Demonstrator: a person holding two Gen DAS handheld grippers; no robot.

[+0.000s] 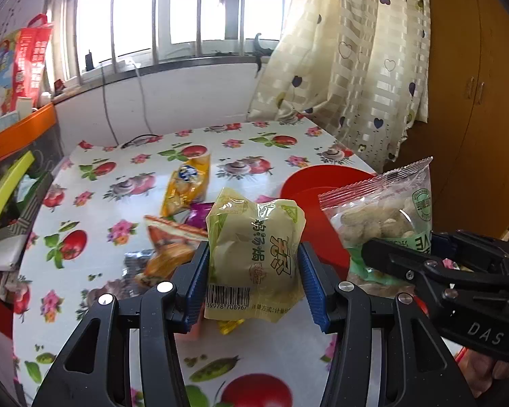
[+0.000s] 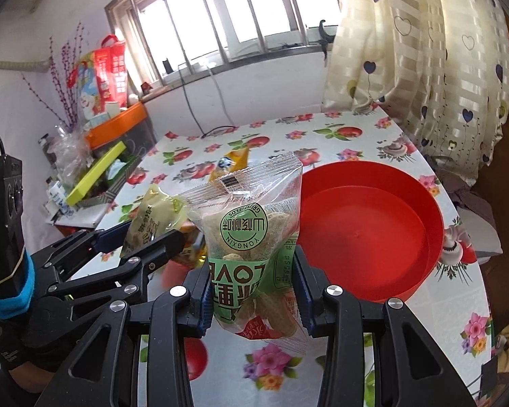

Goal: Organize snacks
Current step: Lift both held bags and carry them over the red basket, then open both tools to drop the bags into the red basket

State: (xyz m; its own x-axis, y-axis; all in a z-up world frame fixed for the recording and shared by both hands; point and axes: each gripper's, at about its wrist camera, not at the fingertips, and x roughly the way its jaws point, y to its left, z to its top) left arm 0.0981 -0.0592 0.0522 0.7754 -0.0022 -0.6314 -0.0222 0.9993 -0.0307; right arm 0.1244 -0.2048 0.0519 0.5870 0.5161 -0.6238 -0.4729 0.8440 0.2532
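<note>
i've got the left gripper (image 1: 252, 279) clamped on the soft green packet (image 1: 254, 254) and the right gripper (image 2: 251, 300) on the crinkly, slippery walnut-cake bag (image 2: 251, 237), both light, pinched mid-body.

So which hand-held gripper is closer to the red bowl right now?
Right. The right hand-held gripper, shut on the walnut snack bag, sits beside the red bowl; the left hand-held gripper is farther left, holding the green packet.

Daylight pours in through the barred window (image 1: 173, 10) straight ahead of both grippers, its panes blown out to white. The glossy worktop (image 1: 125, 176) mirrors that glare in pale patches beyond the left gripper (image 1: 252, 281). Fisheye bending curves the curtain (image 2: 424, 54) and room edges, with dark vignetted corners. Packets left of the left gripper look slightly smeared.
</note>
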